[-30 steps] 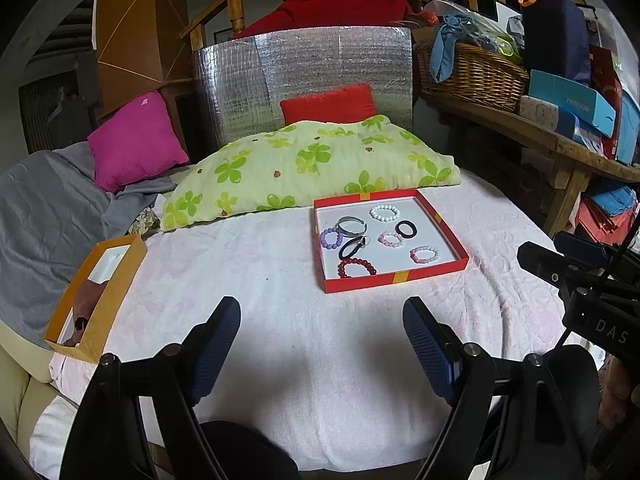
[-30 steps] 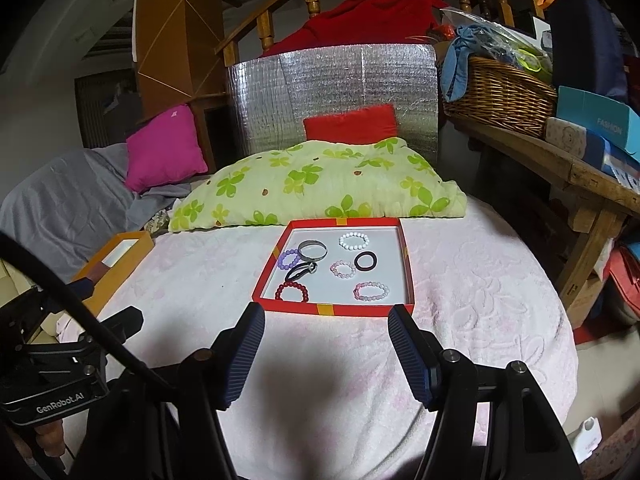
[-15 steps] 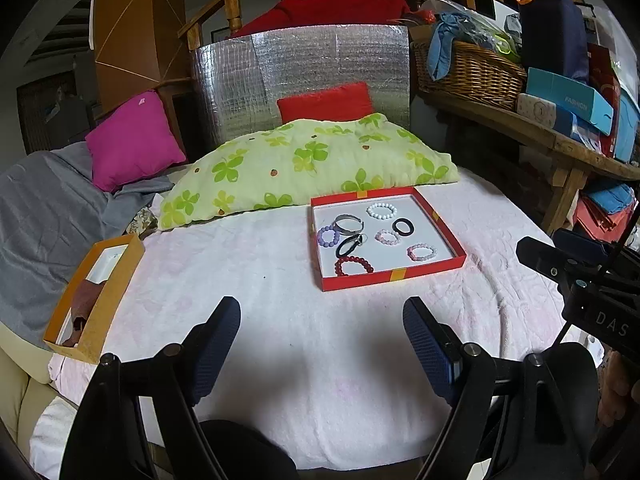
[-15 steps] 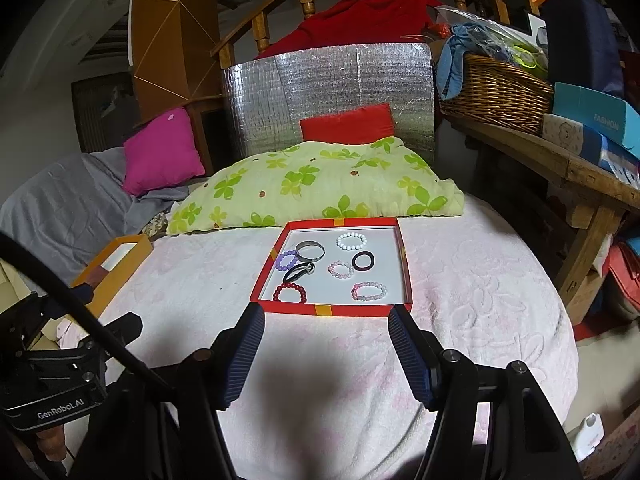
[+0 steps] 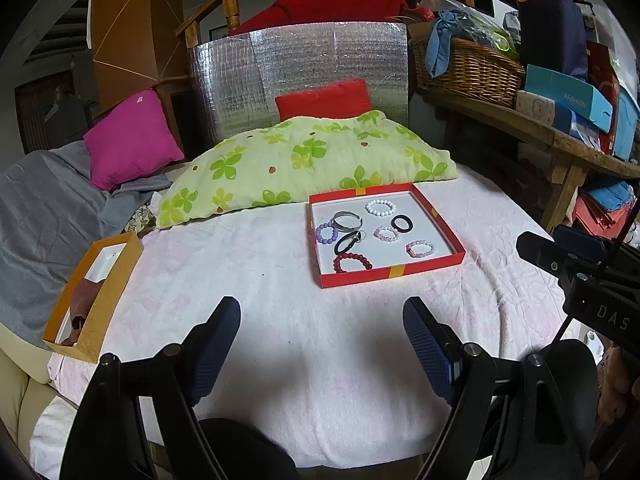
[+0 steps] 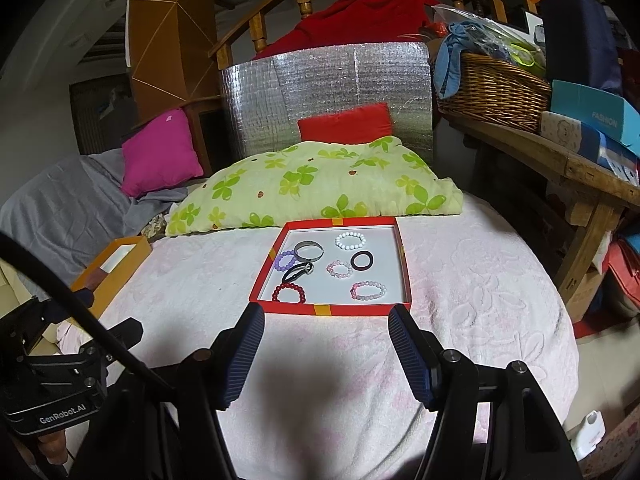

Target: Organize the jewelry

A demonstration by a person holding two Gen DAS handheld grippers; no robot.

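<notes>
Both grippers hover with jaws spread over a pink-covered table, facing a red tray of bracelets.

At far left an orange box (image 5: pixel 93 298) lies at the edge of the pink cloth (image 5: pixel 248 280), holding a brown piece of cloth. The left gripper (image 5: pixel 322 340) stands wide apart and grips nothing, above bare cloth well short of the tray. The red tray (image 6: pixel 332 309) sits near the table's middle, just in front of a green clover-print pillow (image 6: pixel 316 184). Inside lie 7 pieces: a purple bead bracelet (image 6: pixel 285 260) touching a silver bangle (image 6: pixel 308 251), a black oval band (image 6: pixel 297 272), a dark red bead bracelet (image 6: pixel 289 293), a white bead bracelet (image 6: pixel 351 240), a pale pink bracelet (image 6: pixel 339 269), a black ring (image 6: pixel 362 260) and a pink-white bracelet (image 6: pixel 368 290). The right gripper (image 6: pixel 326 340) is likewise parted and empty, its fingertips (image 6: pixel 256 320) just short of the tray's near rim. A wicker basket (image 6: pixel 494 92) stands on a wooden bench at right.
</notes>
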